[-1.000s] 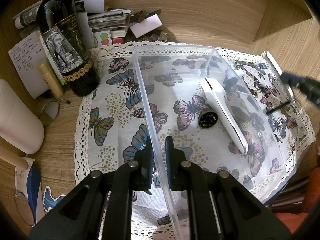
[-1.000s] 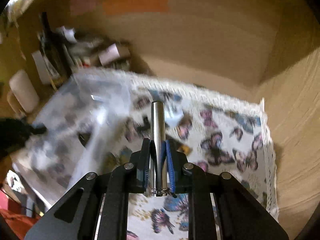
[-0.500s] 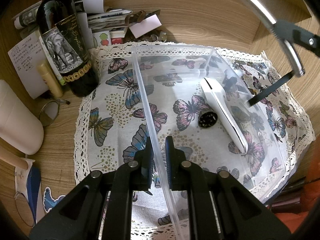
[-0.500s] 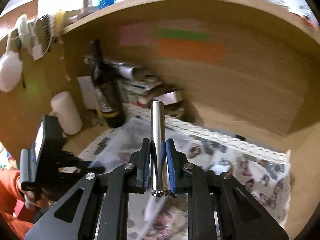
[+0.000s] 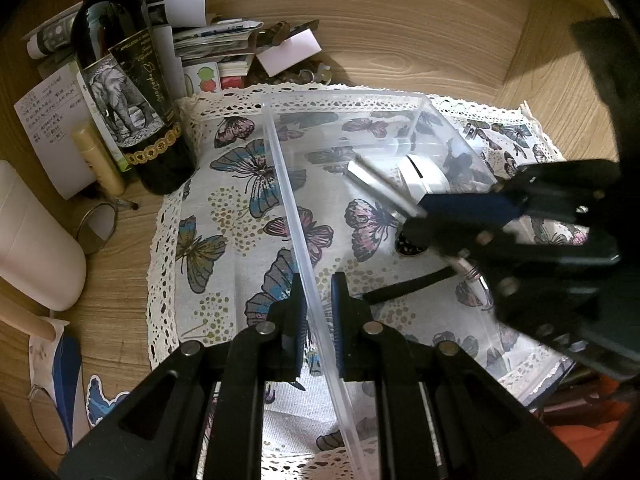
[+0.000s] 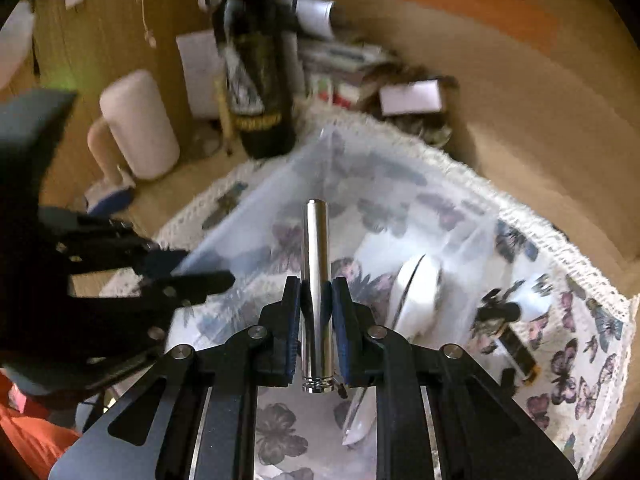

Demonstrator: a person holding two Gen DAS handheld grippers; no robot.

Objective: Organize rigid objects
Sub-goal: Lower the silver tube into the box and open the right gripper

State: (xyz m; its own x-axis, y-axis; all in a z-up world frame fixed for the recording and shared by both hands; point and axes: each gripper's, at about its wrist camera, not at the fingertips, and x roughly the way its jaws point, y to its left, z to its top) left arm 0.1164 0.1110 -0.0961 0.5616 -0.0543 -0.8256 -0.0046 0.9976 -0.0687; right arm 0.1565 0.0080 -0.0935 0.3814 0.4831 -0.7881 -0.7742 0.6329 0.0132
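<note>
The left gripper [image 5: 317, 300] stayed where it had been a second before, its two fingers pinching the near left wall of the clear plastic bin [image 5: 292, 208], which sat on the butterfly-print cloth [image 5: 200, 248]. The right gripper [image 6: 316, 308] still had its blue pads pressed against a polished metal cylinder [image 6: 317, 280], held along the fingers with the free end pointing forward. The change was in where that gripper stood: a second earlier it was off to the side by the cloth's edge and half a second earlier lifted high near the wall, whereas now, in the left wrist view, it reached in over the bin from the right with the cylinder [image 5: 380, 190] above the bin's interior. Beneath it the white handheld device [image 5: 424, 172] lay inside the bin as before, partly hidden. Farther back, the dark wine bottle [image 5: 124, 80] with its elephant label stood unmoved beside the cloth, the stack of papers [image 5: 216, 40] behind it.
</note>
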